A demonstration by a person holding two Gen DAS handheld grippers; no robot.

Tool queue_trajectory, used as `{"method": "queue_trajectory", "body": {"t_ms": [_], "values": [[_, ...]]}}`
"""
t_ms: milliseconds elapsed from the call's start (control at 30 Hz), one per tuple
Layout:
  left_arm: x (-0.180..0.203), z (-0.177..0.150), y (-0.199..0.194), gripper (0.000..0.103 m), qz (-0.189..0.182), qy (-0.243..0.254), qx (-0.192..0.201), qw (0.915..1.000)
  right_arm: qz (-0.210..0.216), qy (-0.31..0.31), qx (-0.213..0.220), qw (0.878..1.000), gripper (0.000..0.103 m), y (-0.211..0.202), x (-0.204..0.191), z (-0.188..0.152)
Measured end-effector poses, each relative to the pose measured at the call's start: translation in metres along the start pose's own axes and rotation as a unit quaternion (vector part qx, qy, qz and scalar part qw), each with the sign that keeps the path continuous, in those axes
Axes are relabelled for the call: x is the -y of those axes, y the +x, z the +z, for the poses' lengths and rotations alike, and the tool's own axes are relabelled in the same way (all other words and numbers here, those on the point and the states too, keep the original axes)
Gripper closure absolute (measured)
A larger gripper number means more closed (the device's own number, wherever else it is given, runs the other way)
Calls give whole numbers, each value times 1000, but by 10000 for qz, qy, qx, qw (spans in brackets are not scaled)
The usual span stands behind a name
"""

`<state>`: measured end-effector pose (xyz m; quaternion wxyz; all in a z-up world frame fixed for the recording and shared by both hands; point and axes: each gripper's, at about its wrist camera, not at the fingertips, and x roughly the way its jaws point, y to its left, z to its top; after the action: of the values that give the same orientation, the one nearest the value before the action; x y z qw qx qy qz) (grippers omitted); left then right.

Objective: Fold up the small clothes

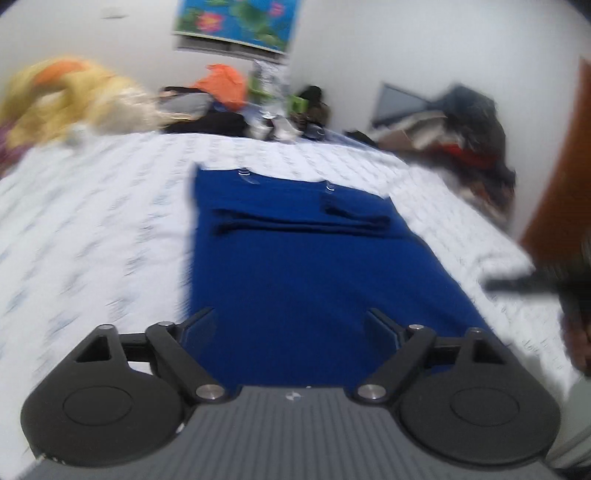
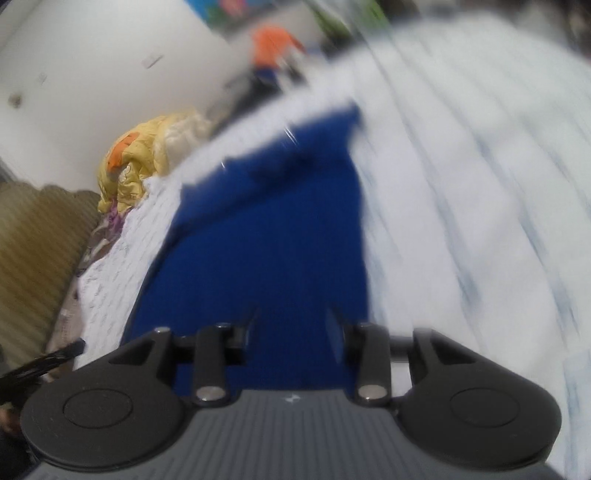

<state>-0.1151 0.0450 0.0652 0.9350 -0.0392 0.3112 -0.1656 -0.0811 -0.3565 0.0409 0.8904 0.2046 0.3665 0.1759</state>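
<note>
white bedsheet (image 1: 92, 221) w/ faint blue-grey print covers the bed, the largest surface in both views. blue garment (image 1: 295, 277) lies flat on it near the middle, its long axis running away from the onlooker; a folded-over band of its own cloth crosses the far part, and 2 small pale marks sit at the far edge, too blurred to identify. yellow-and-orange bundle (image 1: 62, 99) is heaped at the far left corner of the bed; orange item (image 1: 223, 85) and dark clutter lie along the far wall, under a blue flowered picture (image 1: 236, 22). dark pile of things (image 1: 461, 129) sits at the far right, off the bed.

left gripper (image 1: 291, 325): jaws spread wide, nothing btwn them, held above the near end of the garment; no cloth caught on either finger. right gripper (image 2: 293, 325): jaws part-open, narrower gap than the left, also empty, above the garment's near end by its right edge. both views motion-blurred, r. wrist view more so. a blurred dark shape at the right edge of the left wrist view can't be identified.
</note>
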Motion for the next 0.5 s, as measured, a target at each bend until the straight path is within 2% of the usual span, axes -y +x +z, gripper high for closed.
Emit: {"method": "queue_trajectory", "body": {"t_ms": [67,100,167,200,233,267,300,333,433,500], "values": [[16,2,42,33,64,227,-324,9992,-132,-189,48,9997,64,42,-12,21],[21,-1,58,35,170,303,-449,9984,-258,-327,-16,9991,64,64,-18,28],[22,-14,79,32,333,503,-652,9961,-710,-859,-119,9937,66,101,-31,31],[26,-25,77,23,557,884,-419,9936,-1165,-1257,-233,9849,67,117,-37,26],[20,-35,75,7,674,966,-308,9926,-1428,-1800,66,9732,67,120,-40,16],[8,-35,73,6,618,691,-428,9948,-1590,-2165,260,9629,63,118,-40,7],[1,-36,67,4,691,645,-419,9946,-1581,-2122,379,9636,47,112,-28,2],[-5,-40,62,2,759,677,-397,9940,-1447,-1762,429,9727,46,105,-11,4],[-12,-41,55,3,768,637,-400,9942,-1579,-1853,419,9690,45,98,-5,10],[-7,-36,51,11,844,628,-452,9934,-1764,-1882,219,9659,44,97,-16,17]]}}
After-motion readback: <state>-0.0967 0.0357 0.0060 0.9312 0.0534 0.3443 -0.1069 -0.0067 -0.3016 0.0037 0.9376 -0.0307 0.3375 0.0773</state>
